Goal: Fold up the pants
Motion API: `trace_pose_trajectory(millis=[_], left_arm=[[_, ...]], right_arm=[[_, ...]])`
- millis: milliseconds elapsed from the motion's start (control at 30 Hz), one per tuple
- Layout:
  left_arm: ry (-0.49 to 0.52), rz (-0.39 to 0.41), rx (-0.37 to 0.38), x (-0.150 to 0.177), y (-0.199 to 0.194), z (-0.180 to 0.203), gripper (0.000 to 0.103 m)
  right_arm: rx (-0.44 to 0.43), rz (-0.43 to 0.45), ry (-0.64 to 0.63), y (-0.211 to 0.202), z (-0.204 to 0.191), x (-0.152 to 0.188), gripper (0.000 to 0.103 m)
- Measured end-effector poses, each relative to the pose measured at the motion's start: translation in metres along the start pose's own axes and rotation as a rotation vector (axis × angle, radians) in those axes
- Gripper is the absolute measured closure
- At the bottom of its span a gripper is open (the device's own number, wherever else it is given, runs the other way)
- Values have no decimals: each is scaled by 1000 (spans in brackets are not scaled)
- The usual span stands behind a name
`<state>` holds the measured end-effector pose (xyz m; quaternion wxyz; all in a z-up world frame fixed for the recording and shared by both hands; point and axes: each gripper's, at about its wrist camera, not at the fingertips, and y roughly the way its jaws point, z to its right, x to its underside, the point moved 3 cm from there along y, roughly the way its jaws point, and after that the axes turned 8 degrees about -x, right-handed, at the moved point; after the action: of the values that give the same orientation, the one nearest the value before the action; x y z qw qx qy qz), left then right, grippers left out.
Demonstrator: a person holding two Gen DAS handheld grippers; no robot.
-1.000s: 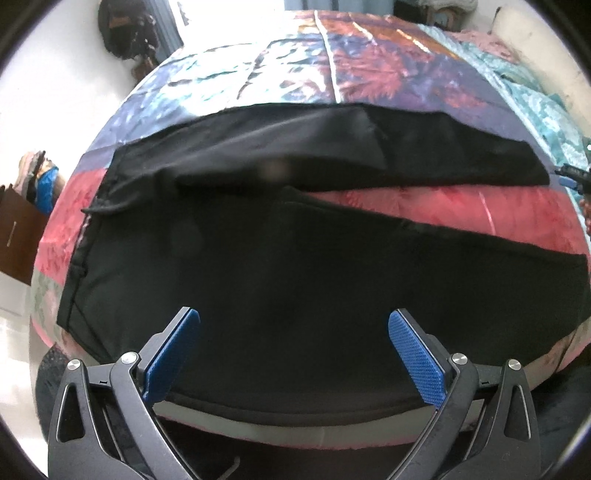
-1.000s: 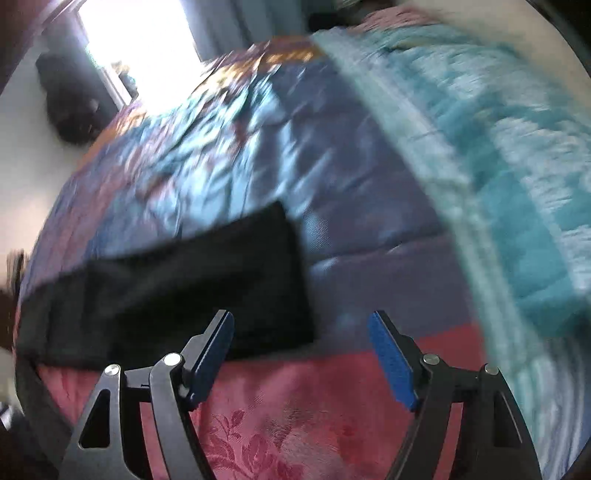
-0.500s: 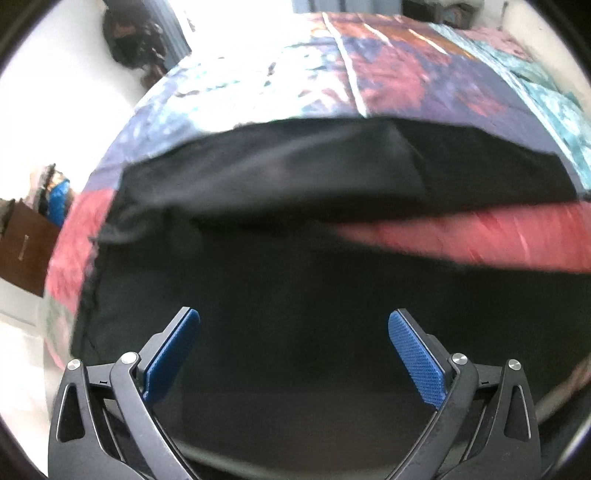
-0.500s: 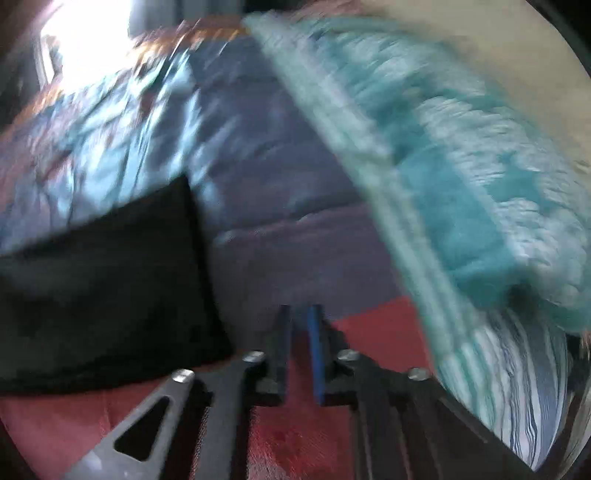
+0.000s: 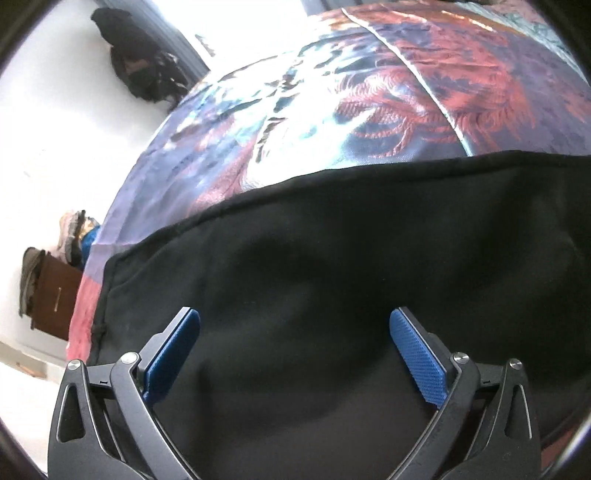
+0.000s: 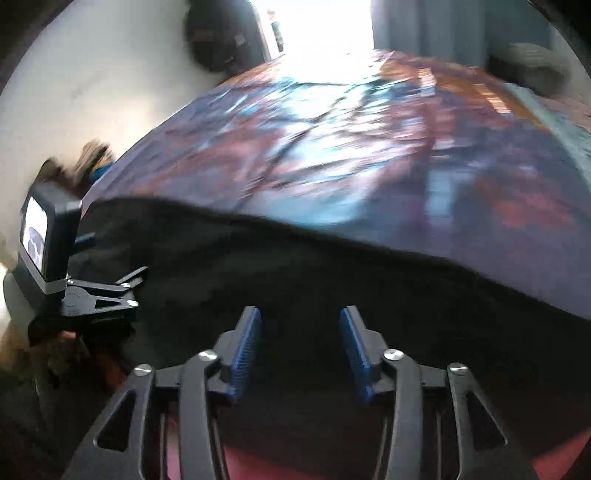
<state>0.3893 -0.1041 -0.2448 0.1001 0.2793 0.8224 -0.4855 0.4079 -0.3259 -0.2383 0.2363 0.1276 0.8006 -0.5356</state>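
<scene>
Black pants (image 5: 351,266) lie spread on a bed with a patterned purple, red and blue quilt (image 5: 388,92). In the left wrist view my left gripper (image 5: 293,339) is wide open, low over the waist end of the pants, holding nothing. In the right wrist view the pants (image 6: 332,280) fill the lower half, and my right gripper (image 6: 299,339) is partly open just above the black cloth, empty. The left gripper's body (image 6: 92,291) with its camera screen shows at the left edge of that view.
A brown cabinet (image 5: 51,295) with stuffed items on top stands left of the bed. A dark bag (image 5: 144,70) hangs on the white wall at the far left. Bright light comes from a doorway beyond the bed (image 6: 317,33).
Both grippers have moved in over the pants. The right gripper swung left from the leg end, shut for a moment, and now stands partly open. The left gripper stayed open.
</scene>
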Motion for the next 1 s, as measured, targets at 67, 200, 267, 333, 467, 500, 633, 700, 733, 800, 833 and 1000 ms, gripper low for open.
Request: trace_pose_trajectory(millis=[67, 200, 267, 333, 467, 500, 633, 700, 733, 800, 833, 1000], left_arm=[[6, -23, 27, -1, 4, -8, 0], [-64, -97, 78, -4, 16, -32, 0], [-112, -132, 116, -2, 27, -52, 0], [-145, -151, 133, 3, 35, -68, 0], [-192, -182, 71, 13, 41, -102, 0], [-208, -188, 64, 16, 38, -110, 1], [-210, -137, 104, 42, -3, -121, 1], [-175, -99, 148, 59, -29, -110, 1], [-153, -85, 183, 71, -44, -99, 1], [-104, -76, 269, 97, -71, -70, 1], [-65, -67, 313, 113, -87, -52, 1], [133, -34, 347, 167, -118, 16, 0]], right_arm=[[34, -64, -58, 27, -7, 2, 49], [108, -37, -134, 12, 19, 11, 47], [176, -39, -113, -9, 56, 22, 46], [249, -36, -48, -41, 109, 39, 27], [429, -38, 204, -109, 236, 82, 25], [465, -24, 269, -129, 260, 92, 23], [613, 39, 405, -202, 278, 126, 26], [547, 105, 393, -223, 238, 138, 26], [497, 133, 377, -228, 210, 144, 26], [392, 167, 323, -228, 142, 161, 26], [333, 169, 292, -220, 108, 168, 26], [147, 40, 172, -165, -17, 221, 28]])
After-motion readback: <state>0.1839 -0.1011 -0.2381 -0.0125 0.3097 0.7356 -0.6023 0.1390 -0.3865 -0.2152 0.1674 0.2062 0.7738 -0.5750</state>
